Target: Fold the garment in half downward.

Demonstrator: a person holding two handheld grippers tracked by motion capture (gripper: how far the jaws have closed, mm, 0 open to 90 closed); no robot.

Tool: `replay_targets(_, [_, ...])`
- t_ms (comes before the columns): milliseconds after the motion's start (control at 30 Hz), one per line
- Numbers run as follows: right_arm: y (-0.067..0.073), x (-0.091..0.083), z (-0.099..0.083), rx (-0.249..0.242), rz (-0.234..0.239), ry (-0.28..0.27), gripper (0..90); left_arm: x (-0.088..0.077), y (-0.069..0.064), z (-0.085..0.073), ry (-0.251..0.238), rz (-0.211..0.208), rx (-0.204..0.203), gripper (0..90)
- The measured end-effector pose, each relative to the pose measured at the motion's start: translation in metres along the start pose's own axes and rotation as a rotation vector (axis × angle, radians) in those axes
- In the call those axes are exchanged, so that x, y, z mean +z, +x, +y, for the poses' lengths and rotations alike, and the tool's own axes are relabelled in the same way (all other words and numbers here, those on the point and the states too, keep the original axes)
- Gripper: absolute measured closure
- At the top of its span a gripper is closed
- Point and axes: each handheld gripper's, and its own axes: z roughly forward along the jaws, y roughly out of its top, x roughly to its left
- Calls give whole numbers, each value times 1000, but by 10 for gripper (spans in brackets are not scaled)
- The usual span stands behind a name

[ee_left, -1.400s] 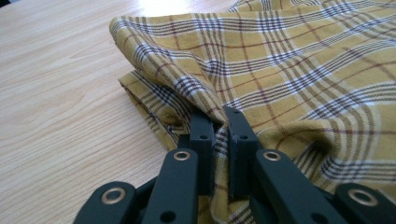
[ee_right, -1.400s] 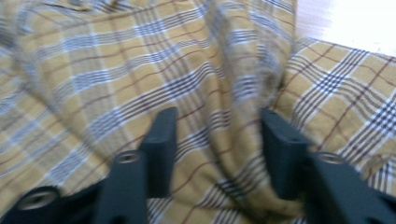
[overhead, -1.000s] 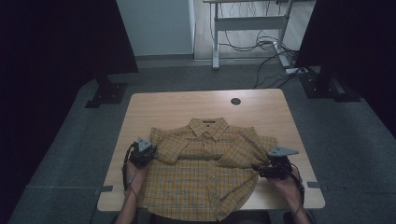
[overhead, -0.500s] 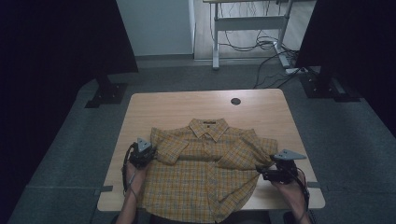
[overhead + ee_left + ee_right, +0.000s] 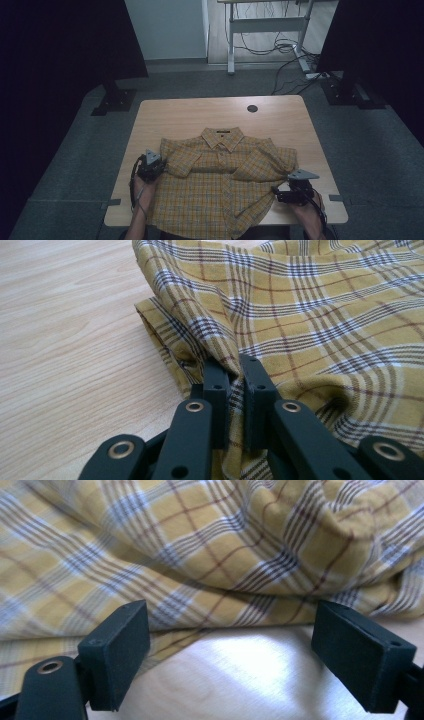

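We see the left gripper [image 5: 150, 168] clenched on a bunched fold of the shirt [image 5: 225, 185] at its left sleeve edge. The shirt is yellow plaid, collar far, spread face up on the near half of the table [image 5: 190, 115], both sleeves folded inward. The right gripper [image 5: 292, 192] sits released beside the right hem, touching nothing.

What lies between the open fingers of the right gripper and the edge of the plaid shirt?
Bare wooden tabletop, as the right gripper view shows: the right gripper is open short of the plaid shirt.
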Motion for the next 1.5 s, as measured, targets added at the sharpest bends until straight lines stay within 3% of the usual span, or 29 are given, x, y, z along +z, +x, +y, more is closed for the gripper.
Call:
replay_targets(233, [-7,3,4,1,-6,5,198,-1,-1,-1,3,2,-3,835])
replay_targets(433, [-5,-14,-9,25,-31,11,246,-1,-1,0,5,4,-1,836])
replay_targets(633, [-13,-33,-23,49,-55,34,273,-1,0,-1,5,-1,-7,836])
replay_targets(900, [-23,-62,-39,91,-78,105,272,-1,0,-1,5,-1,-16,836])
replay_targets(1033, [-22,-59,-27,103,-79,2,216,-1,0,-1,3,-1,-23,835])
replay_targets(1100, [-21,-51,-17,84,-69,-29,206,-1,0,-1,3,-3,-24,835])
replay_targets(1200, [-20,-33,-8,44,-81,-7,199,-1,0,-1,3,-3,-23,835])
replay_targets(1300, [-22,-23,-13,35,-106,36,208,-2,1,-1,3,-5,-23,834])
replay_targets(1367, [-24,-29,-21,76,-86,20,235,-2,1,-1,3,-7,-23,834])
replay_targets(1500, [-21,-53,-40,84,-89,44,257,-2,0,-1,3,-4,-23,834])
